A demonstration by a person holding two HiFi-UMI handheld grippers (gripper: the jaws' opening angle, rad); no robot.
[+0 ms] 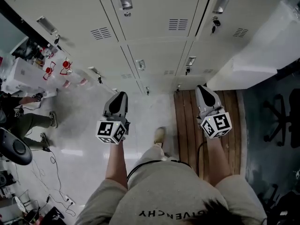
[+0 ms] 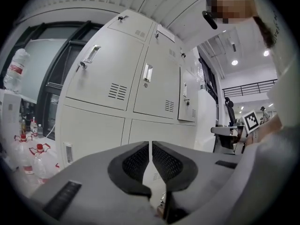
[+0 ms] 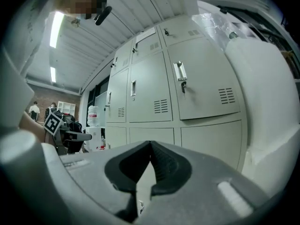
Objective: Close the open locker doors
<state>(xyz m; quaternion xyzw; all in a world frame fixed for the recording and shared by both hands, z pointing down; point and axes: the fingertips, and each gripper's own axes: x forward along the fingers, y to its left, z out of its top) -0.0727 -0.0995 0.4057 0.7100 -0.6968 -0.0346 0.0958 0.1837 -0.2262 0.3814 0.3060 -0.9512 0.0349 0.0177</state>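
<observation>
Locker doors prob. stiff sheet metal, light on hinges, so push flat beside handle; L gripper & R gripper both closed, empty, near doors.

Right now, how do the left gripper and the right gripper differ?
The left gripper hangs over pale glossy floor, the right gripper over wooden planks. Water bottles stand on the left gripper's side, a white block on the right gripper's. Both are shut, empty, facing the lockers.
</observation>
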